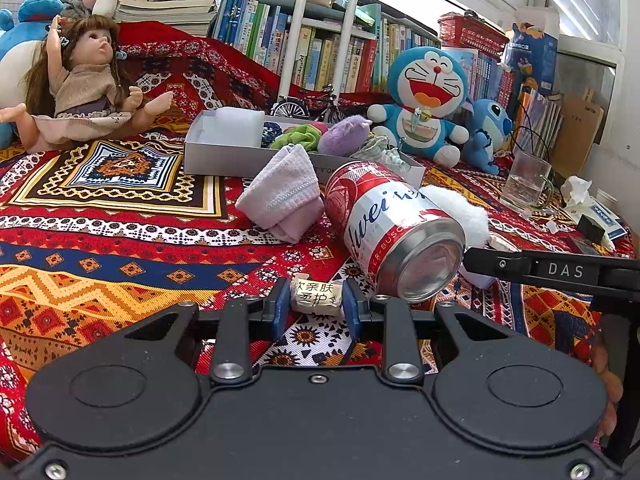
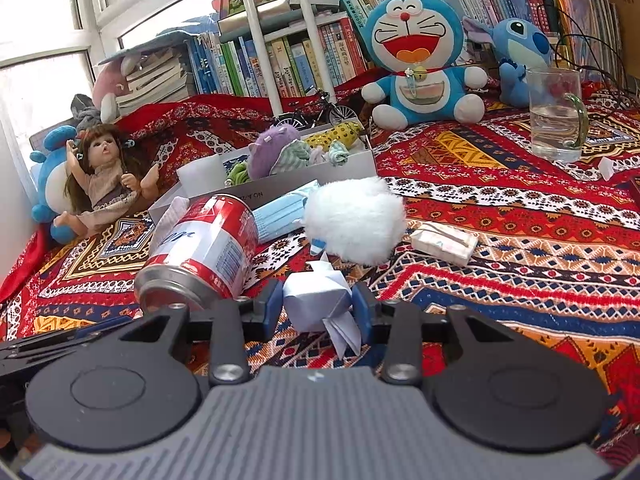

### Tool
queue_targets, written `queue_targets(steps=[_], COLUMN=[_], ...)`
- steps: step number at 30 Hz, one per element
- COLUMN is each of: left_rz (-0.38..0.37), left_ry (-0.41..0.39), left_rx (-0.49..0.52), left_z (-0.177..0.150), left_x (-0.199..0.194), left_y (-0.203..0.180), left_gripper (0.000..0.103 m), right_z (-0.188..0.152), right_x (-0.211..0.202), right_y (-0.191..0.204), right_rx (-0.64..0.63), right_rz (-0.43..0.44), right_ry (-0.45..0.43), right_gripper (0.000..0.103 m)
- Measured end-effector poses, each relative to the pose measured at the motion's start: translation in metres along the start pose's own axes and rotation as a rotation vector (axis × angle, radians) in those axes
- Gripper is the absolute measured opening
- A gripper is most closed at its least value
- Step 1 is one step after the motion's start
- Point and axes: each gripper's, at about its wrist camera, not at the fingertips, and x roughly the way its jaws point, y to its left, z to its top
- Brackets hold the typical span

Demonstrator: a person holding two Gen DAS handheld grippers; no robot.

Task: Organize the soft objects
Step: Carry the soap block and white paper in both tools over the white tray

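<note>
My left gripper [image 1: 316, 300] is shut on a small cream wrapped packet [image 1: 316, 299] with printed characters, low over the patterned cloth. My right gripper [image 2: 318, 304] is shut on a white folded-paper figure [image 2: 316, 300]. A grey open box [image 1: 224, 156] holds several soft items, among them a purple plush [image 1: 344, 136]; the box also shows in the right wrist view [image 2: 360, 160]. A pink folded cloth [image 1: 284, 196] lies in front of it. A white fluffy ball [image 2: 354, 220] and a blue face mask [image 2: 280, 212] lie near the box.
A red beer can [image 1: 384, 228] lies on its side between the grippers, also in the right wrist view [image 2: 204, 244]. A doll [image 1: 80, 84], a Doraemon plush [image 1: 428, 100], a Stitch plush [image 2: 516, 60], a glass mug [image 2: 554, 116] and a tissue pack [image 2: 444, 242] stand around. Bookshelves line the back.
</note>
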Motion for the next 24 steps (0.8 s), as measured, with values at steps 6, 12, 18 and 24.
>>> queue_targets(steps=[6,12,18,24], left_rz=[0.020,0.031,0.021,0.009], left_ry=[-0.011,-0.044,-0.097,-0.131], left_rx=[-0.004,0.002,0.000,-0.019], left_z=[0.007,0.033,0.075,0.120], left_x=[-0.002,-0.002,0.003,0.018], left_y=[0.002,0.006,0.012,0.022], left_gripper=[0.025,0.025,0.024,0.024], right_z=[0.007,0.028,0.059,0.097], right_x=[-0.008,-0.010,-0.005,0.006], right_y=[0.002,0.003,0.007,0.011], right_rx=[-0.020,-0.053,-0.080,-0.101], right_rz=[-0.011,-0.017,-0.009,0.015], right_ry=[-0.040,-0.076,-0.097,-0.119], right_gripper=[0.042,0.042,0.042,0.042])
